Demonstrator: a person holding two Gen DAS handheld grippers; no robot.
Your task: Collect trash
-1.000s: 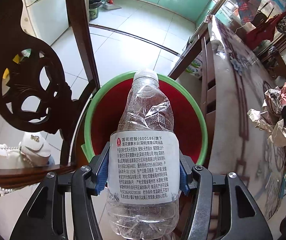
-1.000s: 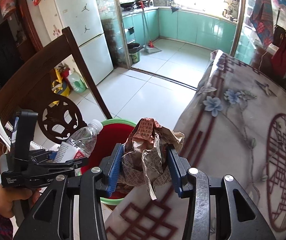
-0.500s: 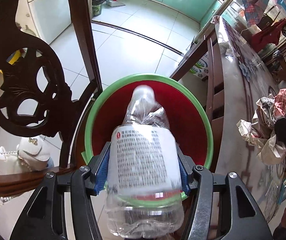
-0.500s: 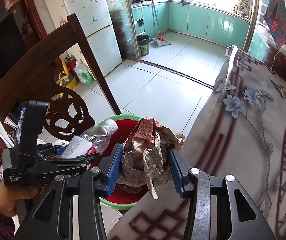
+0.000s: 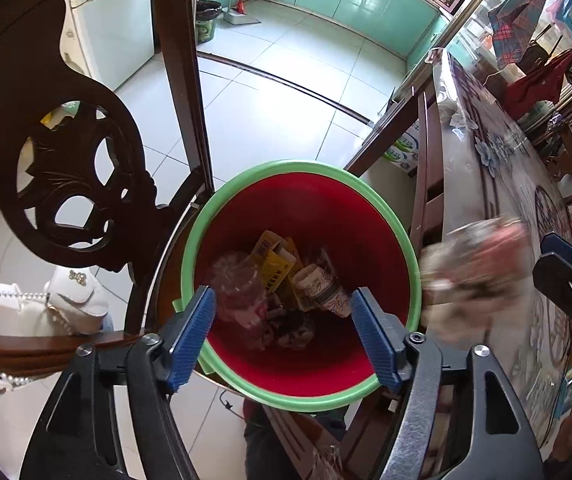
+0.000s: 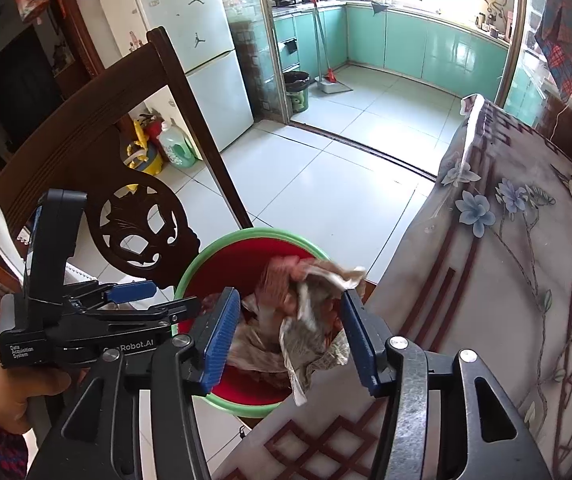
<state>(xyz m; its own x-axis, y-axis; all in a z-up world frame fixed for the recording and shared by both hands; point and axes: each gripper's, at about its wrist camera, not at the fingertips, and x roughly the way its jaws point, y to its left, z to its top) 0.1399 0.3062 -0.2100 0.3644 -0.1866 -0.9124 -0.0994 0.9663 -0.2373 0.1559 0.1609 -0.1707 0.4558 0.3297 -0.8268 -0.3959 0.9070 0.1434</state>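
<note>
Left gripper (image 5: 282,324): jaws have just been opening, nothing between them, above the red bucket (image 5: 366,216). Bottle (image 5: 238,292) lies inside among a yellow box (image 5: 274,264) and paper cup (image 5: 322,286). Right gripper (image 6: 288,332): jaws have just been opening; crumpled paper (image 6: 306,312) loose between them, blurred, over the bucket. Chair (image 6: 86,152) behind.

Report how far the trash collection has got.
Done: the plastic bottle has left the left claw, whose jaws have just been opening and now stand empty; it lies in the red bin with a yellow carton and a paper cup. In hand: the crumpled paper wad sits between the right claw's jaws, which have just been opening above the bin. Left: the wad must drop in.
</note>
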